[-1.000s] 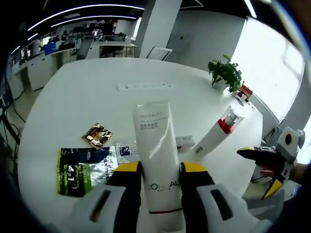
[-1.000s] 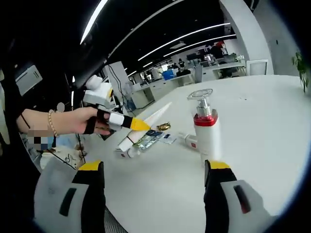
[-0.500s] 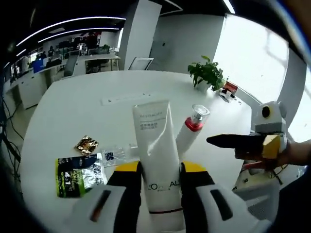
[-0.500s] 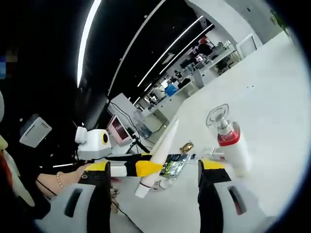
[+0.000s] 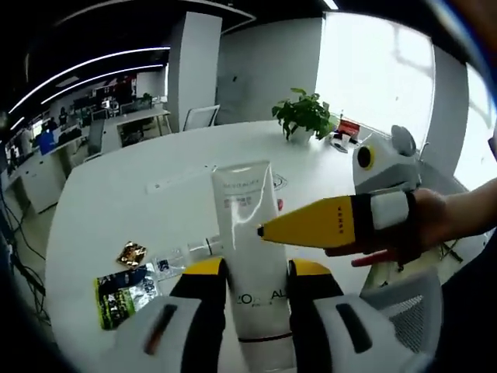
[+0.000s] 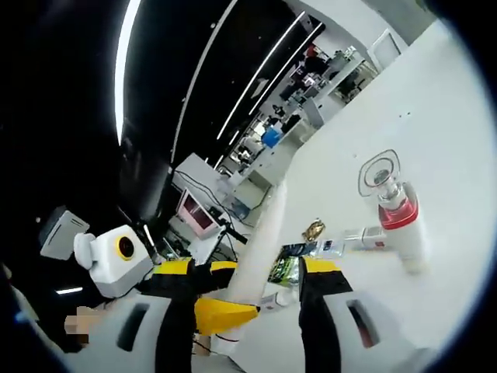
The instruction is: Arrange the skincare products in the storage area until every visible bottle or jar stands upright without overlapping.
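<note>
My left gripper (image 5: 258,272) is shut on a white tube (image 5: 250,233) and holds it pointing up and away over the white table (image 5: 109,202). From the right comes my right gripper (image 5: 311,223), a hand behind it; its yellow jaw lies against the tube's front. In the right gripper view the tube (image 6: 260,237) stands between the jaws of my right gripper (image 6: 248,268), which is open, with gaps on both sides. The left gripper (image 6: 221,315) grips the tube's lower end. A white pump bottle with a red collar (image 6: 404,221) stands on the table at the right.
Near the table's left front lie a green sachet (image 5: 116,291), a gold sachet (image 5: 130,252) and small clear packets (image 5: 167,264). A potted plant (image 5: 303,116) stands at the far edge. Desks and chairs stand beyond the table.
My right gripper has swung in from the right, and its jaws now straddle the tube. Its jaws stand somewhat closer together. The left gripper keeps its hold.
</note>
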A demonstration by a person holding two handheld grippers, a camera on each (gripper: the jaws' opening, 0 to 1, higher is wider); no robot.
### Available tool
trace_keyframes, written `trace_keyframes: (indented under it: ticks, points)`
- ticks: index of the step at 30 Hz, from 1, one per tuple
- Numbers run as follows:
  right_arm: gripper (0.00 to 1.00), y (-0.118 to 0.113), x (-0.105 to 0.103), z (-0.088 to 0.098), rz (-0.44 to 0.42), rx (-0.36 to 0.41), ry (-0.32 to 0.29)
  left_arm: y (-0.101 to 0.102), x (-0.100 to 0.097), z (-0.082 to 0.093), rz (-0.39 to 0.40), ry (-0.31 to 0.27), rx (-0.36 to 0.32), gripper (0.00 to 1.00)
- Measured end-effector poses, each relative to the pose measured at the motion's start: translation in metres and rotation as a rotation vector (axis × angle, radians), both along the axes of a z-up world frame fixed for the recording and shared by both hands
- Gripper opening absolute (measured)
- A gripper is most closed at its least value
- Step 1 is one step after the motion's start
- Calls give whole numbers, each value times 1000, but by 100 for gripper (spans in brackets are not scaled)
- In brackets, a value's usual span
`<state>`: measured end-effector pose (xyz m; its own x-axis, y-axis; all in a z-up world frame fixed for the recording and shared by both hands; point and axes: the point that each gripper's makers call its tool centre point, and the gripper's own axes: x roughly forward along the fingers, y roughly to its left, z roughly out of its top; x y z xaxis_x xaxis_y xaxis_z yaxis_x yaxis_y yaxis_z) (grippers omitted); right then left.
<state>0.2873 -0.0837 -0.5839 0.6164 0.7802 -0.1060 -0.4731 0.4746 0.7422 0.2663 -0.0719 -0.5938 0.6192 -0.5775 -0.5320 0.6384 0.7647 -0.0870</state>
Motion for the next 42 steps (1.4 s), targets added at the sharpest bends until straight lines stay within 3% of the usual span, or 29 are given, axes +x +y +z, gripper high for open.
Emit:
trace_keyframes:
  ticks: [7, 11, 13, 18, 24, 29, 31, 35, 39, 42]
  points:
    - [38, 2, -1, -3, -2, 10, 37, -4, -9, 0, -26, -22, 39, 31]
    - [21, 1, -3, -6, 7, 30, 55, -3, -11, 0, -41, -35, 64, 32]
    - [21, 1, -5, -6, 8, 34, 72, -3, -13, 0, -44, -38, 70, 32]
    - [20, 1, -9, -5, 21, 5, 47, -4, -16, 0, -58, -47, 92, 32]
    - [15, 1, -14, -3, -1, 61, 142, -5, -20, 3, -99, -74, 110, 33]
    - [14, 1, -20, -5, -8, 40, 149, -5, -21, -2, -150, -83, 101, 38]
    - [13, 0, -22, -4, -14, 29, 125, -7, -22, -2, -172, -100, 74, 38]
    - [13, -3, -24, -4, 38, -55, 12, -7, -26, -3, -196, -18, -45, 39]
    - [13, -1, -32, 7, 96, -106, -98, 8, -29, -5, -234, 9, -39, 45]
    - [12, 2, -36, 13, 172, -152, -188, 21, -28, -1, -269, 10, -48, 44]
